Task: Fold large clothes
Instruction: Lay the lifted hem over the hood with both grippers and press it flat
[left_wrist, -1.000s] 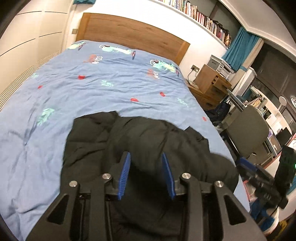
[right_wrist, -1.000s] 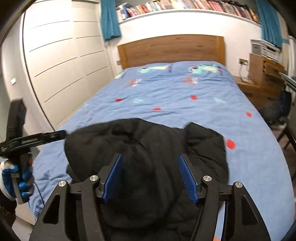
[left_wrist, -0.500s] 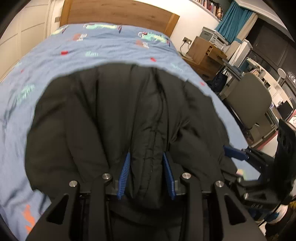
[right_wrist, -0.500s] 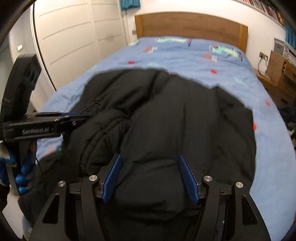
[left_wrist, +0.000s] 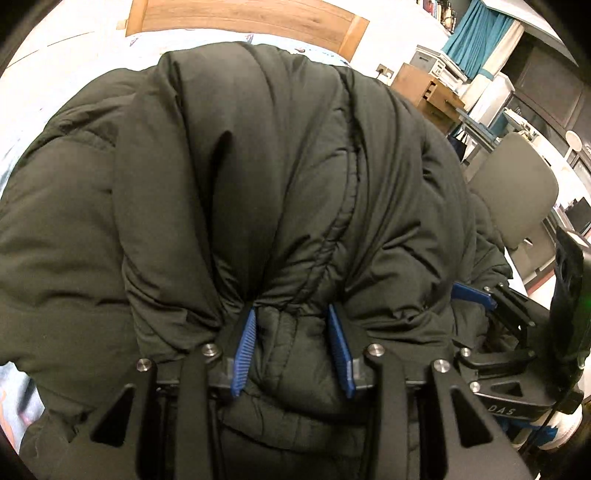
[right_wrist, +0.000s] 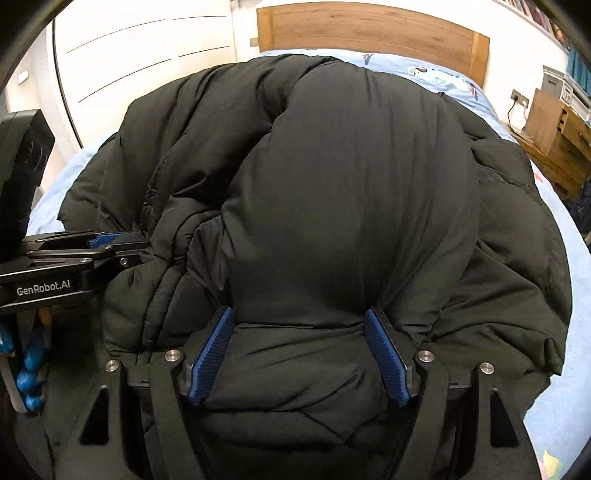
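A big black puffer jacket (left_wrist: 258, 184) fills both views, bunched up over the blue bed (right_wrist: 569, 387). My left gripper (left_wrist: 291, 317) is shut on a thick fold of the jacket between its blue pads. My right gripper (right_wrist: 299, 321) is shut on another puffy fold of the jacket (right_wrist: 351, 184), its jaws held wide by the padding. The left gripper also shows at the left edge of the right wrist view (right_wrist: 110, 240), and the right gripper at the right of the left wrist view (left_wrist: 476, 295). Most of the bed is hidden by the jacket.
The wooden headboard (right_wrist: 369, 29) is at the far end of the bed. White wardrobe doors (right_wrist: 147, 55) stand to the left. A wooden nightstand (left_wrist: 432, 92) and a grey office chair (left_wrist: 513, 199) stand to the right of the bed.
Both grippers have closed on the jacket and lifted it; it has risen from lying low on the bed to filling both views.
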